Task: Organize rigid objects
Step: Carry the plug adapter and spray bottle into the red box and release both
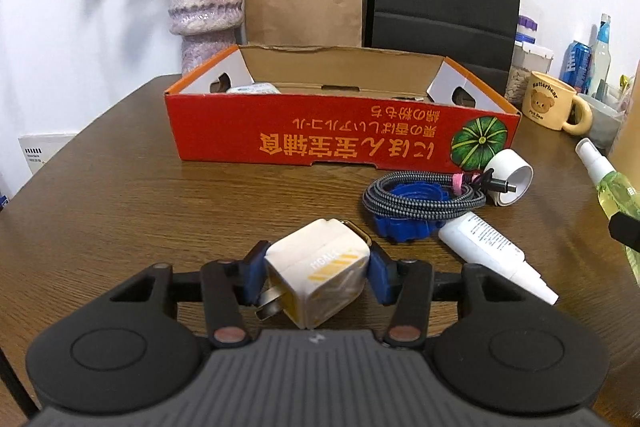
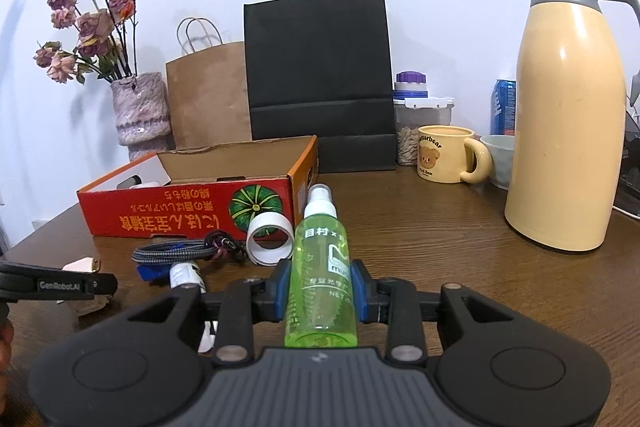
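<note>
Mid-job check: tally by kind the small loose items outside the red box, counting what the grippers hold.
Wall charger, in left gripper: 1
Green spray bottle, in right gripper: 1
Braided cable: 1
Blue plastic piece: 1
White tape roll: 1
White tube: 1
Total: 6

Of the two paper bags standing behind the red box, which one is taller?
The black paper bag, right of the brown paper bag; its top edge stands clearly higher, and its handles are dark, not pale.

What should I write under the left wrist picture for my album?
Left hand-held gripper holds a white cube-shaped wall charger above the brown wooden table, facing the red cardboard box.
</note>
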A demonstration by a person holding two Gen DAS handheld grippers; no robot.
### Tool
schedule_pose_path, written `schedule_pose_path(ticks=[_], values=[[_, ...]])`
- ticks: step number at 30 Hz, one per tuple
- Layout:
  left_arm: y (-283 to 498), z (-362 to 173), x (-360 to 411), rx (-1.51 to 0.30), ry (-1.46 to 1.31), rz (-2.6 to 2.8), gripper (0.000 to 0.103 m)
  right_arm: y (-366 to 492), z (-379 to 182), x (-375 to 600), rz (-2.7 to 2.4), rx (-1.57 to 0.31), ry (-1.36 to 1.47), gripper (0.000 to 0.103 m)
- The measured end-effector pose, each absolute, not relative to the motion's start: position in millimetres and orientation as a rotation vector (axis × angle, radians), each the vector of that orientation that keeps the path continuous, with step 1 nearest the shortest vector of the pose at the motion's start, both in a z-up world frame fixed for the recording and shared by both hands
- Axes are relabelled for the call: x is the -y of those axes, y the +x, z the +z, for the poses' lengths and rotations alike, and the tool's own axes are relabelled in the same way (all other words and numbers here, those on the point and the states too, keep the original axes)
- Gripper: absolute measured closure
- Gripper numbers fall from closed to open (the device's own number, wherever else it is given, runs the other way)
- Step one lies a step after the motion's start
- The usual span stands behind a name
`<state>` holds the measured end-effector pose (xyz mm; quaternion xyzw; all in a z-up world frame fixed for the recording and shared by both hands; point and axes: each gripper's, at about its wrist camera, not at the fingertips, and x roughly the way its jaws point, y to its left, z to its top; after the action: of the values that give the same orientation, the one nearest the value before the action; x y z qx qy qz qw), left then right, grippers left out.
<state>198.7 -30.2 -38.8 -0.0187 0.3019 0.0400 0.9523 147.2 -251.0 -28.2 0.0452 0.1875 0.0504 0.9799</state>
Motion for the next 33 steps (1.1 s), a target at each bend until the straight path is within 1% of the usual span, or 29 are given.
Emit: schedule_pose_path(ticks=[16, 33], values=[[177, -22, 27, -0.551, -0.041, 0.071, 0.051, 128, -20, 232, 0.124, -0.327, 0.09, 0.073], [164, 12, 28, -0.472, -0.033, 0.04, 0.051, 132, 1, 199, 0.191, -0.313, 0.058, 0.073]])
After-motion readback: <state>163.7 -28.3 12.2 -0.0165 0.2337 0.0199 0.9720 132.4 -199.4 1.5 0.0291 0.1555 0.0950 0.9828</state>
